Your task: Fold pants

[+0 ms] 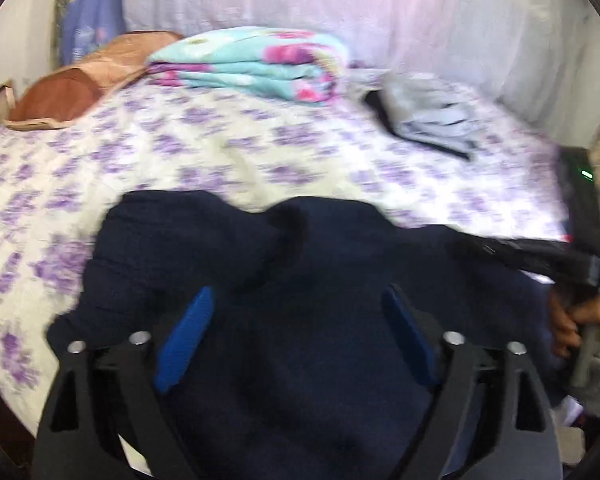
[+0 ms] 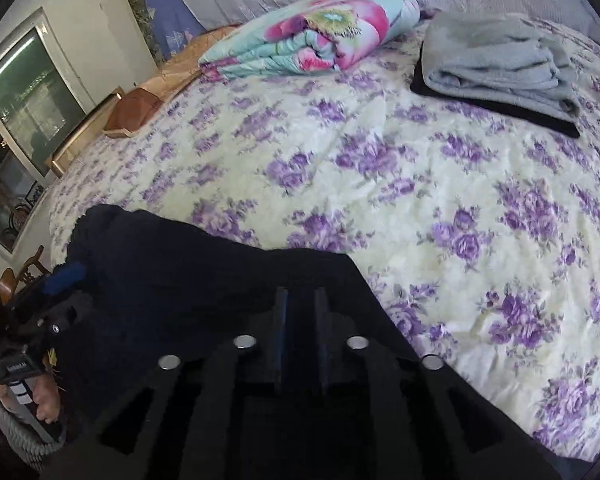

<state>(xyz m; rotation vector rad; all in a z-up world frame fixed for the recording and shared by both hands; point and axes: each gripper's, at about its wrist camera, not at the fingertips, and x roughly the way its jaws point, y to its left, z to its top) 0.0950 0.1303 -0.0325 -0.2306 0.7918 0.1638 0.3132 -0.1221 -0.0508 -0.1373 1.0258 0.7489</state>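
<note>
Dark navy pants [image 1: 300, 320] lie bunched at the near edge of the bed, also in the right wrist view [image 2: 188, 272]. My left gripper [image 1: 296, 336] is open, its blue pads [image 1: 184, 340] spread wide just above the pants. My right gripper [image 2: 300, 320] has its fingers close together with a narrow gap, pinching the dark cloth at the pants' right edge. The right gripper's body [image 1: 540, 256] shows at the right of the left wrist view. The left gripper [image 2: 56, 280] shows at the left of the right wrist view.
The bed has a cream sheet with purple flowers [image 2: 420, 200]. A folded floral blanket [image 2: 312, 32] and a brown pillow [image 1: 60, 96] lie at the back. Folded grey and black clothes [image 2: 500, 64] sit at the back right. A window [image 2: 24, 92] is at the left.
</note>
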